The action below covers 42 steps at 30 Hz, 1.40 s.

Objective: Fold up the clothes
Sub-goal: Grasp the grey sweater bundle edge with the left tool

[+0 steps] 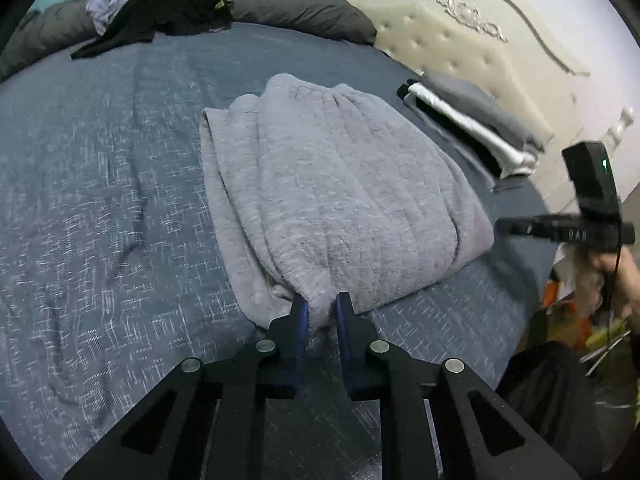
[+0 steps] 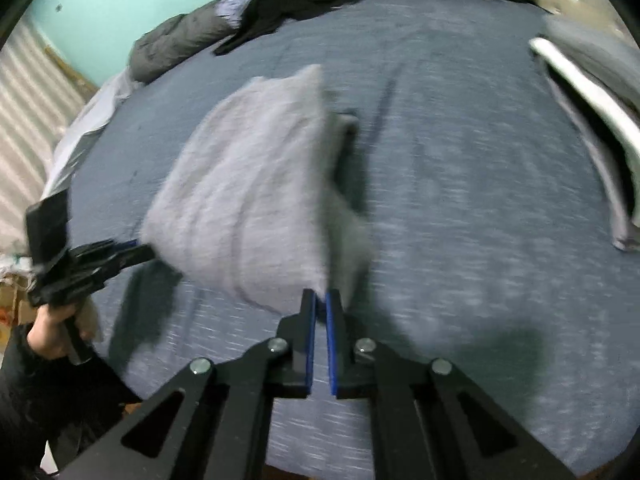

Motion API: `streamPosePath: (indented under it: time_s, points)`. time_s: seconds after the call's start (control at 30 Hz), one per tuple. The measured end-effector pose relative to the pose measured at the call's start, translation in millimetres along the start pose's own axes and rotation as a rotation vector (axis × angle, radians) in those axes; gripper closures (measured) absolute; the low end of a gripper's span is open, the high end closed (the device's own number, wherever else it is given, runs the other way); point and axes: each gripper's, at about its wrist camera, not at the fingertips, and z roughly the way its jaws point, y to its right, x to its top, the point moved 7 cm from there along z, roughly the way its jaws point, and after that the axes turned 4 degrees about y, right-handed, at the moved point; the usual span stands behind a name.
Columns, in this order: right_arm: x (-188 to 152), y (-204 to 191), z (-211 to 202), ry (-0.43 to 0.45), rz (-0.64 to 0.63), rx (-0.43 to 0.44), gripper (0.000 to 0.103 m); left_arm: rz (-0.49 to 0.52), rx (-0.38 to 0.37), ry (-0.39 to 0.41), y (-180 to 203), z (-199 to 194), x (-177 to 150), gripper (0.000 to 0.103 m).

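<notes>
A light grey fleece garment (image 1: 340, 184) is held partly folded over the blue bedspread (image 1: 100, 200). My left gripper (image 1: 322, 306) is shut on its near edge. In the right wrist view the garment (image 2: 248, 192) is blurred and lifted off the bed, and my right gripper (image 2: 321, 300) is shut on its other near corner. The left gripper also shows at the left of the right wrist view (image 2: 132, 254), and the right gripper at the right of the left wrist view (image 1: 516, 226).
A stack of folded clothes (image 1: 472, 128) lies at the right near the cream headboard (image 1: 460, 44). A pile of black and pale clothes (image 1: 160, 8) rests on a grey bolster (image 1: 304, 8) at the far edge. The bed's edge is close at the right.
</notes>
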Motion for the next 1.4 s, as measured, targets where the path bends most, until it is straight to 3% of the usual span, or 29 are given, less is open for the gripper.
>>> streamPosePath:
  time_s: [0.13,0.23,0.27,0.37,0.53,0.63,0.73,0.77,0.9,1.2,1.4]
  points:
    - [-5.9,3.0,-9.1,0.021,0.032,0.054,0.098,-0.015,0.002,0.005,-4.9,-2.6,-1.5,0.080]
    - [-8.5,-13.8,-7.3,0.002,-0.047,0.037,0.097,-0.005,0.001,0.005,-3.1,-2.6,-2.5,0.063]
    - [-9.2,-21.2,-4.7,-0.007,-0.079,0.025,0.091,0.004,0.001,0.004,-1.4,-2.8,-3.3,0.056]
    - [-11.7,-32.1,9.7,-0.039,-0.133,-0.001,0.073,0.030,0.005,-0.001,1.7,-3.7,-6.2,0.055]
    - [-15.7,-42.5,40.9,-0.099,-0.178,-0.072,0.072,0.055,0.028,-0.025,-2.3,5.4,-13.3,0.055]
    - [-16.3,-41.2,52.6,-0.120,-0.174,-0.088,0.072,0.085,0.045,-0.047,-1.7,14.6,-17.2,0.059]
    - [-16.4,-39.7,56.6,-0.114,-0.177,-0.087,0.073,0.106,0.057,-0.051,-1.5,17.5,-17.0,0.072]
    - [-16.8,-39.5,56.8,-0.112,-0.179,-0.086,0.079,0.108,0.060,-0.051,-2.2,18.0,-16.6,0.083]
    - [-15.0,-40.3,52.3,-0.089,-0.225,-0.130,0.094,0.094,0.079,-0.028,-8.0,14.5,-11.0,0.098]
    - [-1.6,-30.0,32.7,-0.058,-0.331,-0.244,0.098,0.051,0.091,-0.002,-18.5,12.7,-3.8,0.099]
    - [-14.4,-30.4,39.5,-0.101,-0.323,-0.180,0.095,0.061,0.081,-0.026,-16.5,12.5,-10.4,0.099]
